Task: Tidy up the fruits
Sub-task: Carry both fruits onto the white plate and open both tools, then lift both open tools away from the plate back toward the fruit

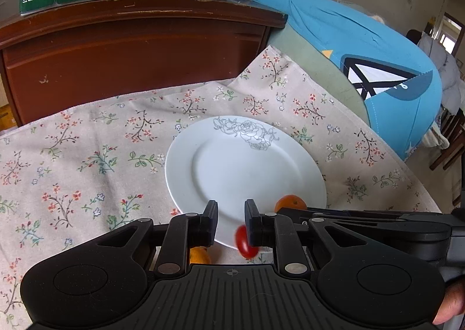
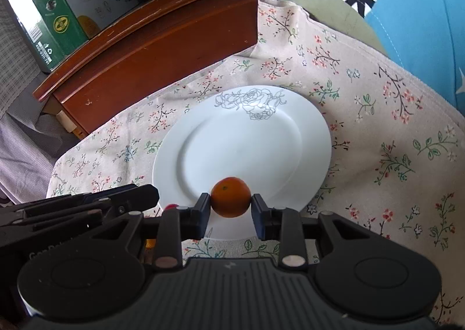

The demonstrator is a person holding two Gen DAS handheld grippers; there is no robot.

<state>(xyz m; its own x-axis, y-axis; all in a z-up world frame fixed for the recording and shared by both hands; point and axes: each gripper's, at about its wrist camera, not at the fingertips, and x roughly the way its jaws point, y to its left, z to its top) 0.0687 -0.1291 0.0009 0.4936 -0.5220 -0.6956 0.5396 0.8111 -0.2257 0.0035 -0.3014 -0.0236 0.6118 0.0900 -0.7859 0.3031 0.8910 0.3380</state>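
A white plate with a grey rose outline is set on a floral tablecloth, and it is bare, no fruit lying on it. In the right wrist view a small orange is clamped between the pads of the right gripper and is carried over the plate's near rim; the jaws are narrowed onto the fruit, contact being made on its two sides only. The main risk is judged to be rolling: the fruit is round, the plate is shallow with a low rim, and a release made at the rim or from height would likely send it off onto the cloth. A squeeze on so small a contact patch could also let the orange pivot or slip out sideways. In the left wrist view the left gripper is seen with a gap between its fingers and nothing pressed between the pads, although it is held at its narrowest setting. A cherry tomato is seen just below the tip of one finger, at the plate's near edge; whether it is touched or merely passed over cannot be told. A second orange fruit is partly hidden beneath the other finger, on the cloth beside the plate. The two grippers are close together, the right one showing at the edge of the left view, so a knock between them, or a nudge that scatters the tomato, is a further hazard.
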